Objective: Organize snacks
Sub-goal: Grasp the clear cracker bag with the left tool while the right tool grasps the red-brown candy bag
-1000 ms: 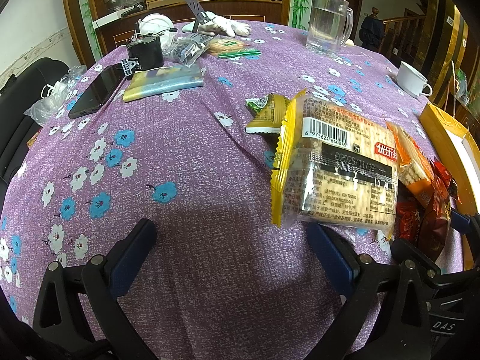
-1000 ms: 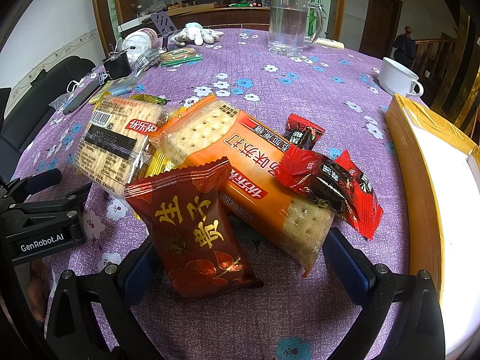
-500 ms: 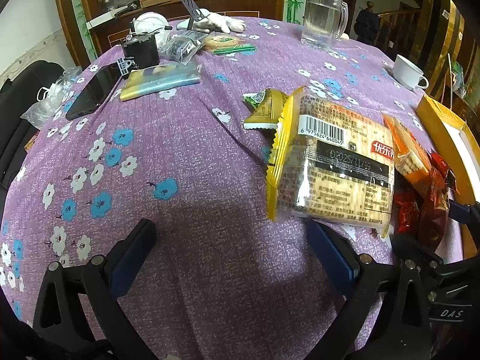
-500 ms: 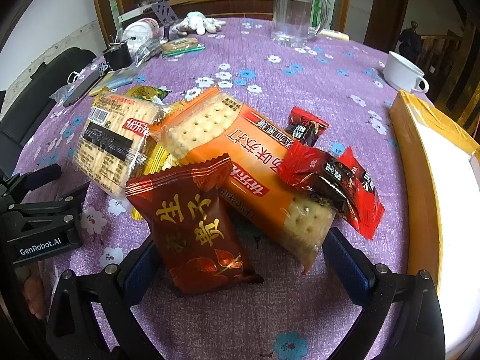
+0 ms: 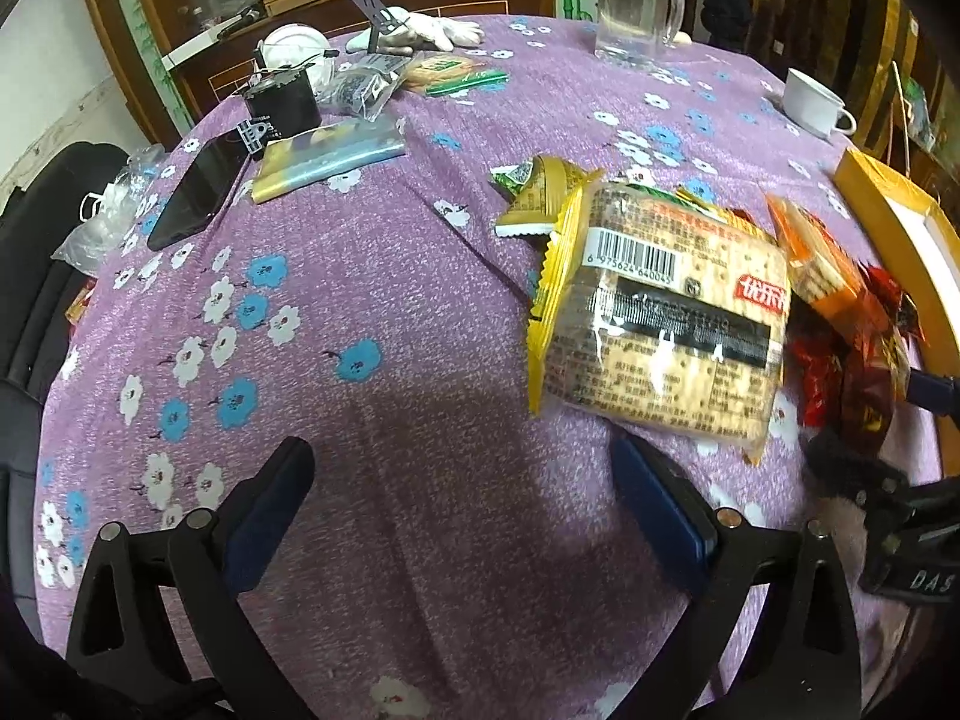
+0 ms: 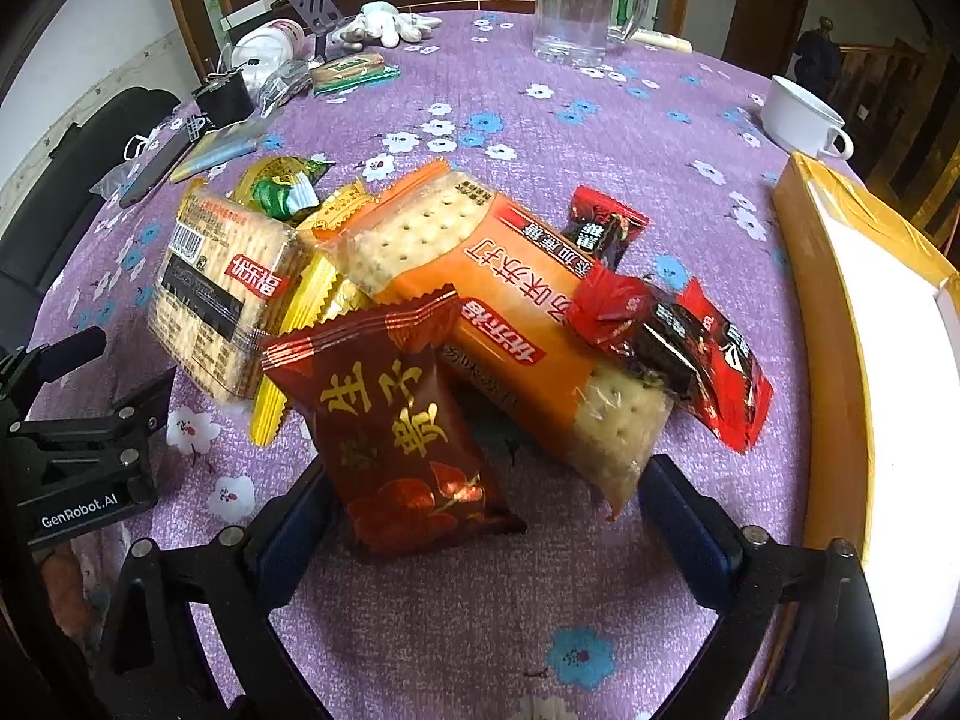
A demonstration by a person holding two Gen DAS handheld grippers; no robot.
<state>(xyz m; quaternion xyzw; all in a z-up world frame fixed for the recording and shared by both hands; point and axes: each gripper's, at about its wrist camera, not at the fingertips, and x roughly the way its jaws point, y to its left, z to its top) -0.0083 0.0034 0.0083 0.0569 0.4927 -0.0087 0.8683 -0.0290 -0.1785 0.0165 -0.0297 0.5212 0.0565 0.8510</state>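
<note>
A pile of snacks lies on the purple flowered tablecloth [image 5: 360,276]. In the right wrist view a dark red packet [image 6: 396,414] lies nearest, between my open right gripper's [image 6: 480,504] fingers. Behind it are an orange cracker pack [image 6: 498,300], a yellow cracker pack [image 6: 228,300], red candy wrappers [image 6: 678,336] and a small green packet [image 6: 282,186]. In the left wrist view my left gripper [image 5: 462,480] is open and empty, left of the yellow cracker pack [image 5: 660,324].
A yellow-rimmed box [image 6: 852,312] stands at the right. A white cup [image 6: 801,117] and a glass mug [image 6: 576,6] stand farther back. A phone [image 5: 198,192], a black box [image 5: 282,108], bags and gloves [image 5: 432,33] lie at the back left.
Both grippers have edged slightly closer to the snack pile. Nothing was taken hold of.
</note>
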